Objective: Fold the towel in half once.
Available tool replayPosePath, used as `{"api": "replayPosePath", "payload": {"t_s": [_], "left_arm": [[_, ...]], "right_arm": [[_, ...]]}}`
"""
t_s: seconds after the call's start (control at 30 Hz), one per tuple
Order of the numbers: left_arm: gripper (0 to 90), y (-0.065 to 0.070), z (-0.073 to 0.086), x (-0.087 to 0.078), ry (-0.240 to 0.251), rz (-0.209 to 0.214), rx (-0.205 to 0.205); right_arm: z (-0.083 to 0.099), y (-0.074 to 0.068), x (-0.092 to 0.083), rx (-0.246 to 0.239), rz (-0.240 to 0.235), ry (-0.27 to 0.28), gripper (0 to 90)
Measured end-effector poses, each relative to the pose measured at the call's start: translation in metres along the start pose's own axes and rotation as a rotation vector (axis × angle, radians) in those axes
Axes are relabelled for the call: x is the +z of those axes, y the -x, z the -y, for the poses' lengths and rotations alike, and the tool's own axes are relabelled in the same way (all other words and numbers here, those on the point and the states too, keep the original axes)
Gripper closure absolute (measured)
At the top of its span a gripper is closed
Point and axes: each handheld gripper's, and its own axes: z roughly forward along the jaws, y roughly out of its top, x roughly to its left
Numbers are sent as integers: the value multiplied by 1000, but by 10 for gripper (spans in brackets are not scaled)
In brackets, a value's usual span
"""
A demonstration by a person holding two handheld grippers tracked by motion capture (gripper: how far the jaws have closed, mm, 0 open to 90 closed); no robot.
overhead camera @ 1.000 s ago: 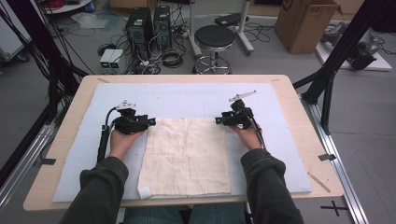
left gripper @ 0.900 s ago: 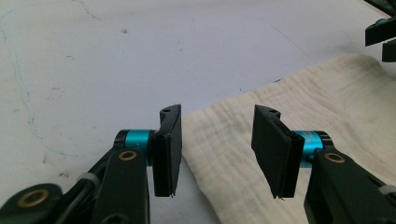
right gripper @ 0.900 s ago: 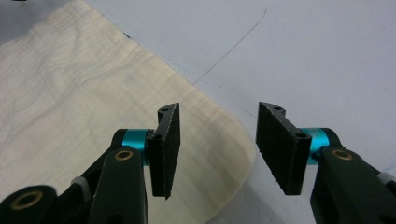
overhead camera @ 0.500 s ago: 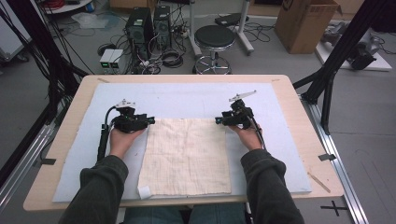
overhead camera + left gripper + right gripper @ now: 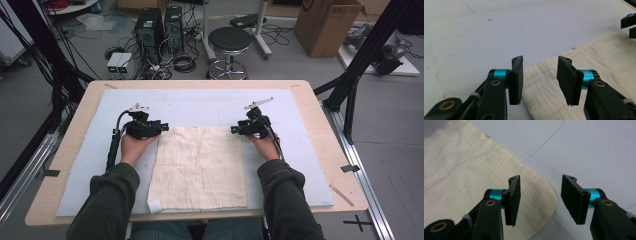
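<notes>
Seemingly cloth (image 5: pixel 604 75) corner (far-left) under left claw (image 5: pixel 540 80)

Cream, faintly grid-lined square cloth (image 5: pixel 200 167) is lying on a pale blue mat (image 5: pixel 200 105) over a light wooden table (image 5: pixel 320 110) — black left gripper (image 5: pixel 540 80) and black right gripper (image 5: pixel 541 200) are showing turquoise collars; dark green sleeves (image 5: pixel 105 205).

Grey floor behind the table (image 5: pixel 320 107) — black stool (image 5: pixel 229 40), cardboard box (image 5: pixel 327 25), computer towers (image 5: pixel 161 25).
</notes>
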Motion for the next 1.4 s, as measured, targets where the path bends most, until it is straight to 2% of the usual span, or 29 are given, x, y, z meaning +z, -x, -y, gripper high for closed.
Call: {"api": "replayPosePath", "payload": {"t_s": [0.07, 0.17, 0.33, 0.47, 0.57, 0.7, 0.77, 0.8, 0.87, 0.93, 0.97, 1.07, 1.17, 1.4], "left_arm": [[580, -4, 1, 1, -7, -1, -18], [584, -7, 4, 5, -35, -19, -10], [584, -6, 5, 10, -26, -26, -19], [583, -9, 9, 16, -62, -41, -28], [578, -10, 12, 20, -89, -51, -18], [597, -8, 12, 21, -88, -65, -6], [627, -7, 12, 21, -97, -69, 15], [654, -5, 12, 21, -98, -62, 20], [671, -3, 12, 21, -108, -68, 37], [735, -2, 12, 21, -113, -80, 37], [774, -1, 12, 21, -118, -74, 41], [858, 1, 12, 20, -130, -58, 57], [867, 2, 11, 19, -125, -55, 59], [873, -2, 5, 10, -59, -55, 40]], "right_arm": [[0, 1, -1, -2, 7, -2, 508], [1, 3, 0, 10, 15, -6, 518], [2, 5, 3, 20, 26, -19, 534], [4, 7, 5, 34, 41, -34, 545], [5, 11, 5, 54, 46, -39, 553], [7, 13, 6, 57, 56, -47, 577], [7, 13, 6, 56, 57, -49, 605], [7, 12, 6, 56, 43, -54, 626], [6, 8, 7, 33, 34, -64, 651], [5, 5, 8, 20, 30, -76, 695], [5, 4, 8, 15, 39, -78, 730], [4, 1, 9, 5, 20, -88, 831], [3, 0, 10, -1, -3, -86, 843], [-6, 0, 0, 4, -11, -39, 850]]}}
